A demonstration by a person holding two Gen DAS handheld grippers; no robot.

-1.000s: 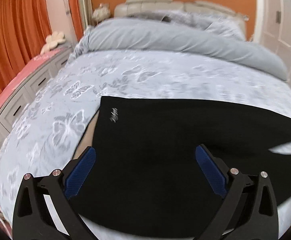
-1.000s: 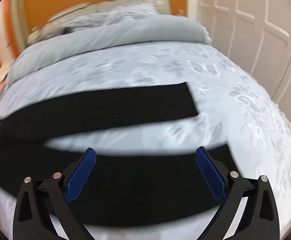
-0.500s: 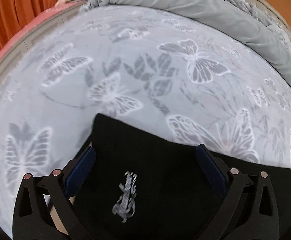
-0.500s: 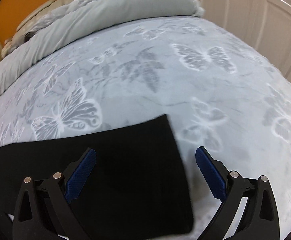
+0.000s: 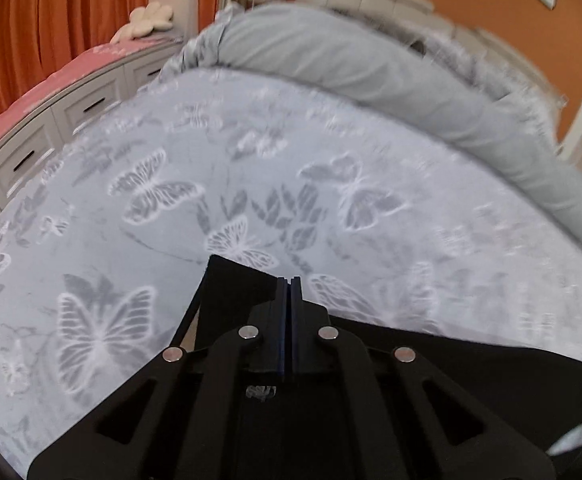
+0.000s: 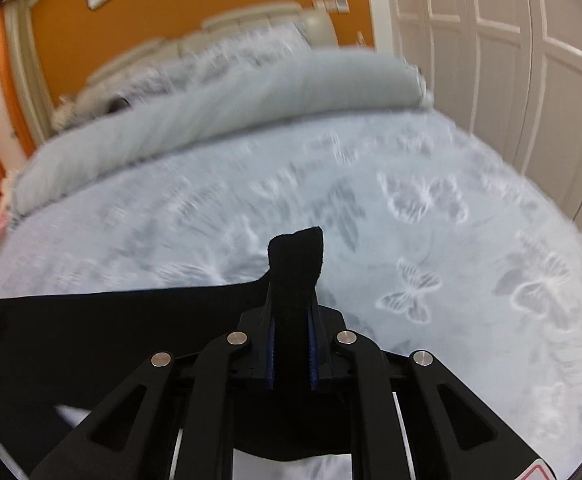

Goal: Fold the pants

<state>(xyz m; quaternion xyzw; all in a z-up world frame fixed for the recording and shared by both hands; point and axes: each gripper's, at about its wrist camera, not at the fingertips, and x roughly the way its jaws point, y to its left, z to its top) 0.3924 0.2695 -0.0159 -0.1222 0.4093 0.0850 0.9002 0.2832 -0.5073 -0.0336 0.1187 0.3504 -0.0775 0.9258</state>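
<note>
Both claws, left claw and right claw, pinch pants edges over bedspread.

no legible text in either view. the black pants carry a small silver-grey logo just below the left gripper's closed blue pads, too small and blurred to read. a red-edged sticker corner at the right view's lower edge shows no characters.

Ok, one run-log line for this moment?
task: fold pants | left gripper: shut on black pants | right gripper: shut on pants | surface: butterfly bedspread
</note>
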